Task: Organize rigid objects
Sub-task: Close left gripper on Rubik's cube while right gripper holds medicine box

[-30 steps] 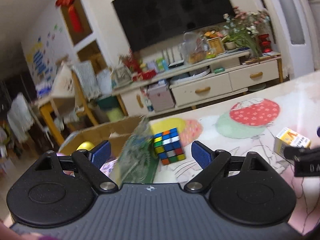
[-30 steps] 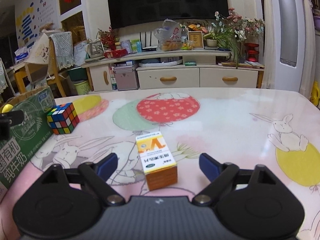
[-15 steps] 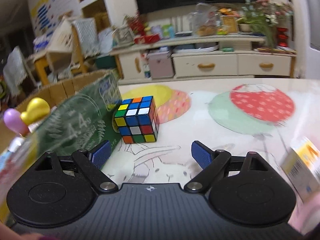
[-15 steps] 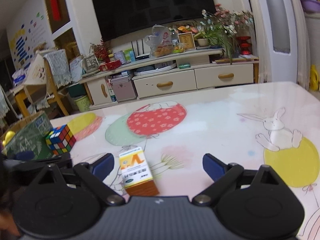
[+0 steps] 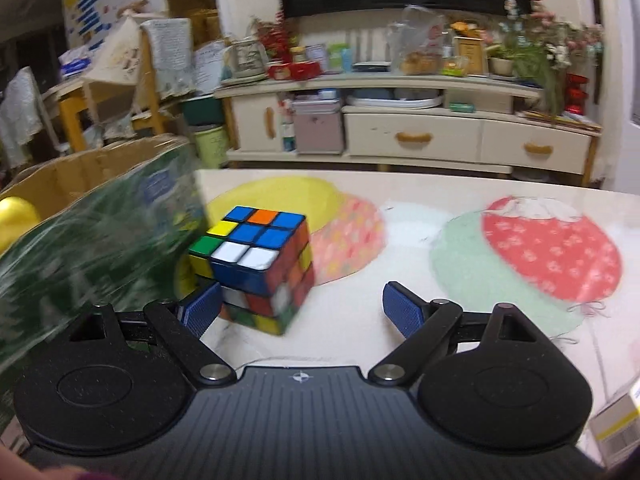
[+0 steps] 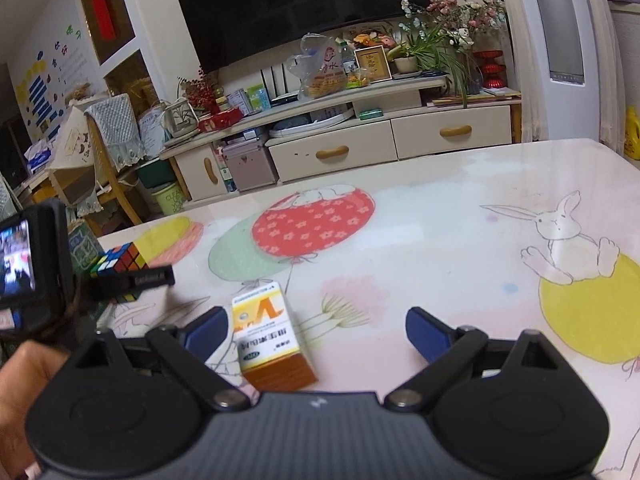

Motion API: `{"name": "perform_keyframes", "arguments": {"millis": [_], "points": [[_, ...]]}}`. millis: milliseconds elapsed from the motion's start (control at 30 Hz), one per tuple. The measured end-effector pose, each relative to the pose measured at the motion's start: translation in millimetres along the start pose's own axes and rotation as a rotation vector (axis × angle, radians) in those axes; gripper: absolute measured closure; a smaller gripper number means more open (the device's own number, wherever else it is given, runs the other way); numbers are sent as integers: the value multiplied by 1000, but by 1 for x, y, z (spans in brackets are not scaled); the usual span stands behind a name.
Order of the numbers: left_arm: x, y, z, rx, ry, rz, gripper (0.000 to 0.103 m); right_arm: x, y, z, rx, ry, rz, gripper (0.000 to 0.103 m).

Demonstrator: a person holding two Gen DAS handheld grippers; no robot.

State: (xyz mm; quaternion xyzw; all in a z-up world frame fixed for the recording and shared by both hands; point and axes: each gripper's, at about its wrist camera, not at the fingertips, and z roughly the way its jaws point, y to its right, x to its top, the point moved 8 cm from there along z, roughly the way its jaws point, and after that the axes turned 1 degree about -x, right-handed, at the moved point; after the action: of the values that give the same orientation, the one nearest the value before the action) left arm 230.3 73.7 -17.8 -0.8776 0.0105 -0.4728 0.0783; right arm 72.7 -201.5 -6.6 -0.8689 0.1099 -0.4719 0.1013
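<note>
- The left tool is standing with its jaws wide, holding nothing, and it is pointing down at the tabletop.
- A colour puzzle cube is sitting on the tabletop just ahead of that tool, nearer its left blue pad; the cube's near corner is lying level with the pad, though whether the two are touching I cannot tell.
- A green cardboard box is standing just to the left of the cube, blurred, with a yellow rounded thing showing over its rim.
- The right tool is also standing wide, with nothing clamped.
- A small orange-and-white carton is lying flat on the tabletop between the right tool's fingers, close against the left blue pad and well apart from the right one.
- In the right wrist view, the left tool is showing at the left edge with its camera screen and a hand beneath it, and the cube is lying beyond it.
- The carton's corner is showing at the lower right edge of the left wrist view.
</note>
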Motion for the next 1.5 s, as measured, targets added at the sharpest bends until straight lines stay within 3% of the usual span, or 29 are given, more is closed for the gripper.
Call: {"name": "perform_keyframes", "arguments": {"millis": [200, 367, 533, 733, 867, 1067, 1367, 1500], "points": [[3, 23, 1, -109, 10, 98, 0, -3, 1, 6, -6, -16, 1, 7], [4, 15, 15, -1, -31, 86, 0, -6, -3, 9, 4, -30, -19, 7], [13, 6, 26, 83, -20, 93, 0, -10, -8, 10, 16, -43, -39, 7], [19, 19, 37, 25, -10, 140, 0, -11, -7, 12, 16, -50, -40, 6], [19, 28, 37, -91, 24, 193, 0, -12, -6, 15, 8, -54, -45, 6], [21, 24, 43, -74, 26, 192, 0, -13, -7, 22, -3, -49, -70, 1], [20, 20, 44, -6, -5, 156, 0, -11, -17, 31, -7, -23, -119, 1], [19, 16, 42, 5, -3, 145, 21, -11, -21, 35, -20, -25, -151, 11]]}}
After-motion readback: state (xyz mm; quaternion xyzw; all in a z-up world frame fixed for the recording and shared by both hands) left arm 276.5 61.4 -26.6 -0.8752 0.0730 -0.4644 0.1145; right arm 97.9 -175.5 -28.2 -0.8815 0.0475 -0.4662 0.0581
